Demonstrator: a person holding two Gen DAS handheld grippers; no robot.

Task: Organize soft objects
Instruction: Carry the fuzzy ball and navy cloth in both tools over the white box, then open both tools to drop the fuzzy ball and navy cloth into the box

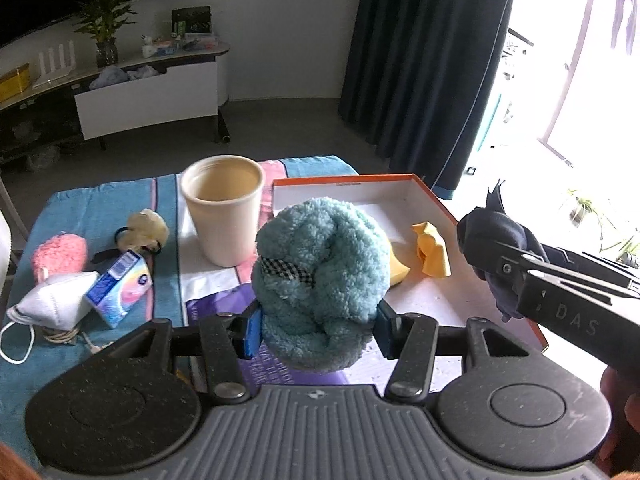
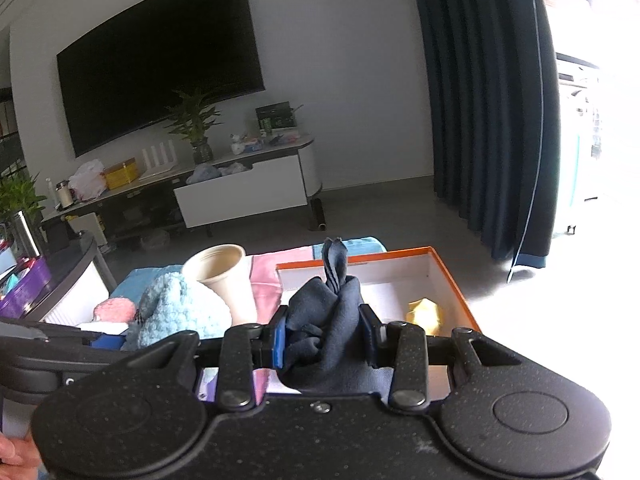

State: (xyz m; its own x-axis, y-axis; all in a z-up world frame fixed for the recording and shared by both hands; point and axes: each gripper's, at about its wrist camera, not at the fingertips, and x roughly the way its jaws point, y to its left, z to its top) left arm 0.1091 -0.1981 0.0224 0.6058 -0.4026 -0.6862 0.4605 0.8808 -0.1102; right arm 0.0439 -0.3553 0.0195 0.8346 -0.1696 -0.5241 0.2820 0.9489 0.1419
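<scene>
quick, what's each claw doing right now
Left claw: closed on the fluffy blue sock bundle.
Right claw: closed on the dark navy cloth.

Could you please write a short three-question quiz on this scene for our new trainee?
1. True or false: the left gripper is shut on the fluffy blue sock.
2. What does the right gripper hold?
A. a yellow cloth
B. a dark navy cloth
C. a face mask
3. Which soft thing already lies inside the orange box?

Key:
1. True.
2. B, the dark navy cloth.
3. The yellow cloth.
</scene>
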